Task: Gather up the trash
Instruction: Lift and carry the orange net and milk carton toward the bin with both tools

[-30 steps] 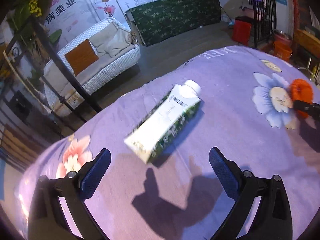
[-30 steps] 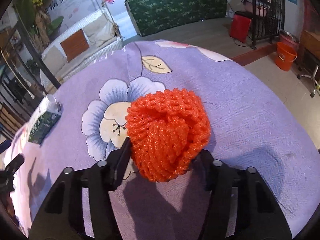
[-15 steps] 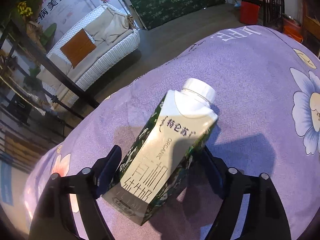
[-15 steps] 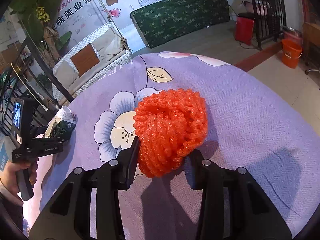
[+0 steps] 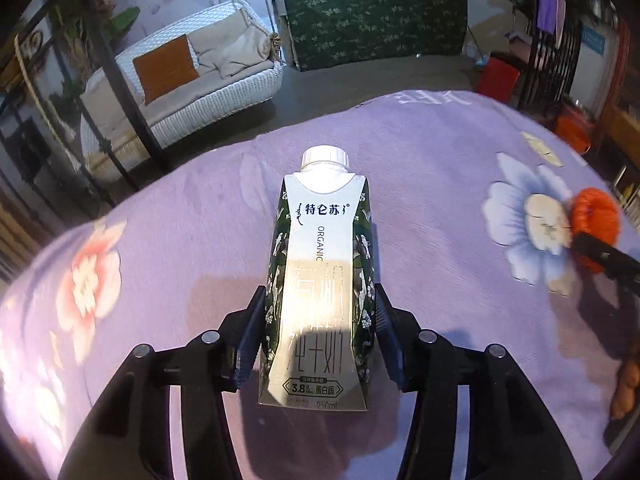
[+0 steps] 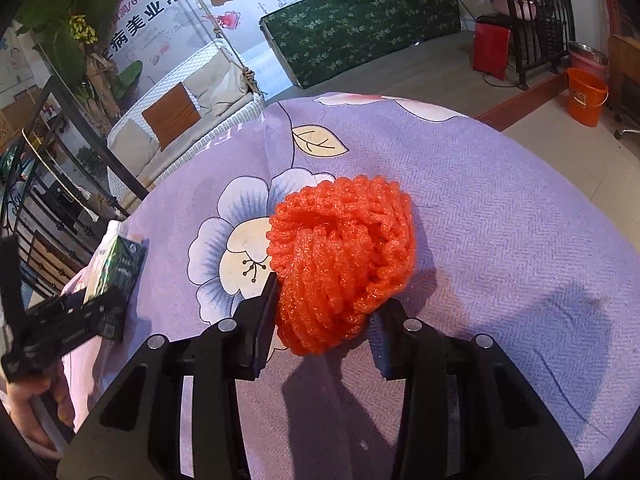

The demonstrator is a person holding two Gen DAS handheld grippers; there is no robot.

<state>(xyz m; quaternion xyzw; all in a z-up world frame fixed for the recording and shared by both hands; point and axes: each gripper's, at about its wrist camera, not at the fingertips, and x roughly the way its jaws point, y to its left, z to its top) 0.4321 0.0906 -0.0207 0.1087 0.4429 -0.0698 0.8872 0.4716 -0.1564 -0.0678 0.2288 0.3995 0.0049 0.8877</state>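
Between your left gripper (image 5: 320, 332) fingers (image 5: 250, 334) lies the milk carton (image 5: 320, 280), flat on the purple flowered worktop (image 5: 192, 248), long axis running straight away from you, cap at the far end; the fingers are closing on its sides and look pressed against them. Your right gripper (image 6: 322, 330) is clamped on the orange foam net (image 6: 340, 264), well apart to the right. No bin is visible, and nothing stands around either piece to block lifting.

At the right edge of the left wrist view, the orange foam net (image 5: 596, 220) is blurred and partly cut off. In the right wrist view's lower left, the milk carton (image 6: 116, 266) is half hidden behind the left gripper (image 6: 68, 328), and the hand (image 6: 32, 404) is cropped by the edge.
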